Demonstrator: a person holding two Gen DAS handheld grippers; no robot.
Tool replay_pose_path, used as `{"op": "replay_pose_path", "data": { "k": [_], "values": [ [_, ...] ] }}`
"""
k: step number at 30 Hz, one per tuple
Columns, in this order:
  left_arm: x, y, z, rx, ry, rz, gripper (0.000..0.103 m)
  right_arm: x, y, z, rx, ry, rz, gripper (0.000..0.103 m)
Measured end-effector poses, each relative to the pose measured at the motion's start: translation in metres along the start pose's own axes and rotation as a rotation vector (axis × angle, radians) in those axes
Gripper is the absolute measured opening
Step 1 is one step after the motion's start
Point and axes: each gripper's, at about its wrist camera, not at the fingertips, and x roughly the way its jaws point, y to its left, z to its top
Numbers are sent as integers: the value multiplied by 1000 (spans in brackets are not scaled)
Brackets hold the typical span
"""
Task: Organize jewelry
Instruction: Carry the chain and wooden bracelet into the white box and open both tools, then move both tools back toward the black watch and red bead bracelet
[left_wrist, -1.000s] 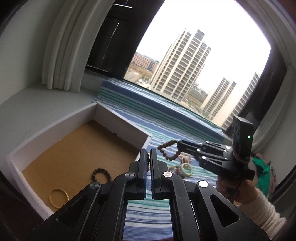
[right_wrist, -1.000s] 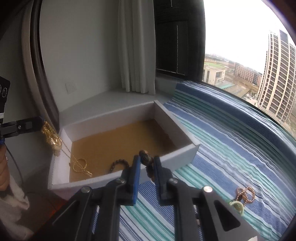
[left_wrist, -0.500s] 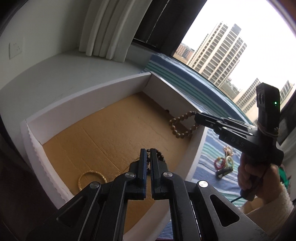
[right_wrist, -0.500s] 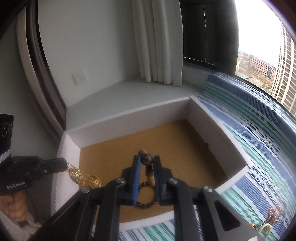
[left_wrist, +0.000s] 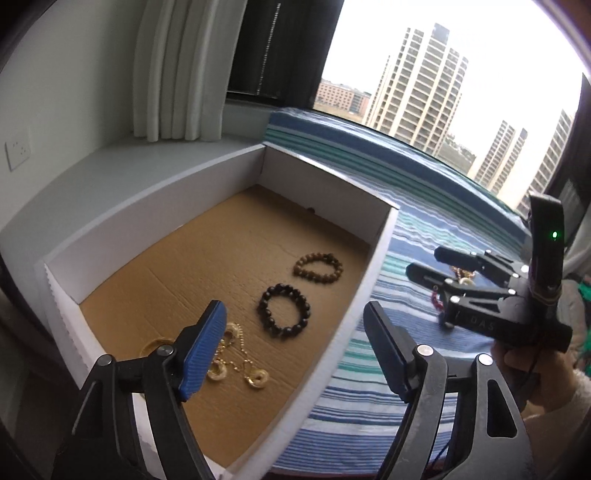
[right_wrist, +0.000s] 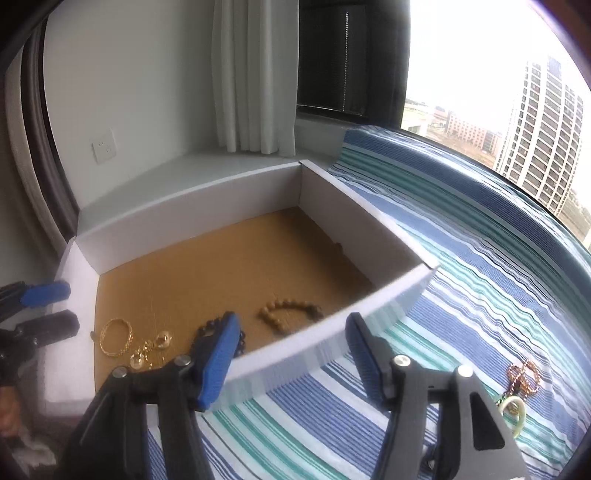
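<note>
Overcast daylight from the window (left_wrist: 461, 74), blown-out sky, strong fisheye curving, dark vignetted corners, slight blur

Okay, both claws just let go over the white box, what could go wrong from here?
1. The left claw straddles the white box's near wall; pulling back carelessly could catch and drag the light box.
2. The gold chain necklace lies loosely bunched beside the gold bangle; they may tangle.
3. The leftover jewelry sits clumped on the striped cloth, so the right claw might lift several pieces together.
</note>
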Motion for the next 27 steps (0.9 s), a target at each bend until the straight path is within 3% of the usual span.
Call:
{"op": "replay_pose_path", "data": {
  "k": [4, 7, 10, 14, 17, 22, 27],
  "values": [
    [0, -57, -18, 88, 15, -123, 90, -35, -20, -70, 45, -4, -77, 69],
    [16, -99, -38, 140, 71, -211, 95, -58, -47, -130, 107, 7, -175, 76],
    [51, -133, -63, 185, 148, -236, 95, -72, -85, -190, 230, 72, -273, 78],
    [98, -159, -93, 228, 219, -183, 95, -87, -133, -256, 370, 140, -418, 79],
    [113, -169, -108, 250, 255, -126, 95, -104, -167, -286, 468, 140, -483, 79],
    [129, -165, -103, 285, 232, -32, 95, -121, -207, -313, 581, 121, -573, 83],
    [148, -164, -90, 276, 207, 18, 95, -118, -232, -310, 637, 131, -593, 83]
  ]
}}
